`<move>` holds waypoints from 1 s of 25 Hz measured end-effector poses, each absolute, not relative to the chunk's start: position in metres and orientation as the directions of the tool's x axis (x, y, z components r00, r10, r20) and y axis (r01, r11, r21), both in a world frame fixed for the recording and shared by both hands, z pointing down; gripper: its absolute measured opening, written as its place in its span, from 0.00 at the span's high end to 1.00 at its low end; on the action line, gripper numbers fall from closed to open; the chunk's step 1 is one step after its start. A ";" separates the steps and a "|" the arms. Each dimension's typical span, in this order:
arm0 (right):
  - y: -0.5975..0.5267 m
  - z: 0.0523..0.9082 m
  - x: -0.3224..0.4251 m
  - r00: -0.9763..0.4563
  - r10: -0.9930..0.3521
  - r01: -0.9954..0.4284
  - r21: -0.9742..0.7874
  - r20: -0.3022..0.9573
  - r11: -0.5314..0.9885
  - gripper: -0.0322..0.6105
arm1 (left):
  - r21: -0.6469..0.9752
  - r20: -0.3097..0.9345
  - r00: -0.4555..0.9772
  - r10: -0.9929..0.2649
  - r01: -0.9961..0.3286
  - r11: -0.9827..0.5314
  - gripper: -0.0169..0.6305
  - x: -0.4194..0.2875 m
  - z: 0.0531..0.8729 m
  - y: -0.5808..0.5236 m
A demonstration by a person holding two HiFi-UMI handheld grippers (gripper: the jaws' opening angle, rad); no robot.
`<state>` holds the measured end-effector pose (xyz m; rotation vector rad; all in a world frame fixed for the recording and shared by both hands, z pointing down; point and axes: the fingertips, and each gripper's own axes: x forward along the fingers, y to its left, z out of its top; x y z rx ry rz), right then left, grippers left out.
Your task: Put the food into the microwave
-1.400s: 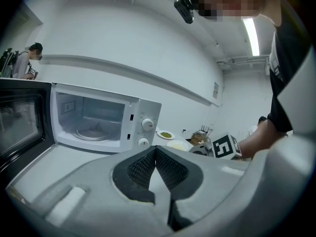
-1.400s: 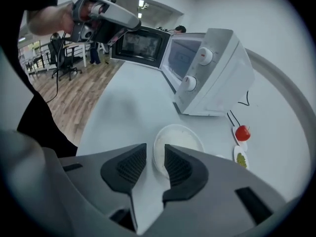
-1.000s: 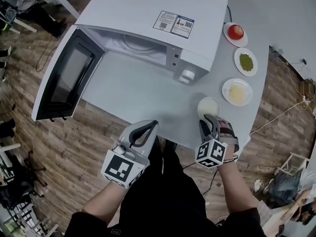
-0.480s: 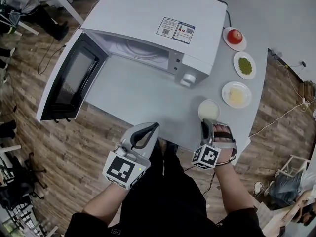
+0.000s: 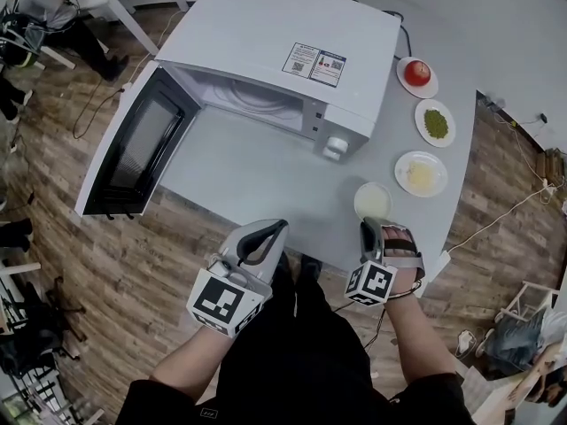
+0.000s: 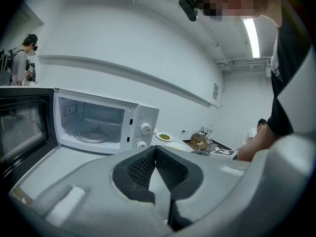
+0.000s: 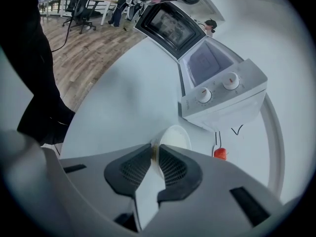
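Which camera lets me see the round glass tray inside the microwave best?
The left gripper view: it looks straight into the open microwave, so the glass tray shows nearly whole. The head view catches only a strip of the tray from above. The right gripper view shows the opening, but no tray.

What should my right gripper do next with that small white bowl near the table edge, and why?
Probably lift the white bowl slightly off the table. The right gripper has just been closing its jaws, which now appear to pinch the bowl's near rim. The microwave waits with its door swung open.
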<state>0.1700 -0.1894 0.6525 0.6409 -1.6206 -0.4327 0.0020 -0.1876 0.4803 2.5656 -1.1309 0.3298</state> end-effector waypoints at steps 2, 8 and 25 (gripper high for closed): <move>-0.190 0.646 0.170 -0.071 -0.638 -0.165 0.622 0.766 0.765 0.85 | 0.188 0.329 0.659 -0.677 -0.748 -0.636 0.96 0.003 0.476 -0.188; -0.200 0.618 0.172 -0.086 -0.675 -0.172 0.657 0.732 0.734 0.85 | 0.171 0.328 0.654 -0.682 -0.751 -0.638 0.96 0.008 0.467 -0.186; -0.201 0.557 0.158 -0.213 -0.711 -0.101 0.709 0.670 0.699 0.85 | 0.106 0.315 0.626 -0.714 -0.770 -0.629 0.96 0.029 0.433 -0.180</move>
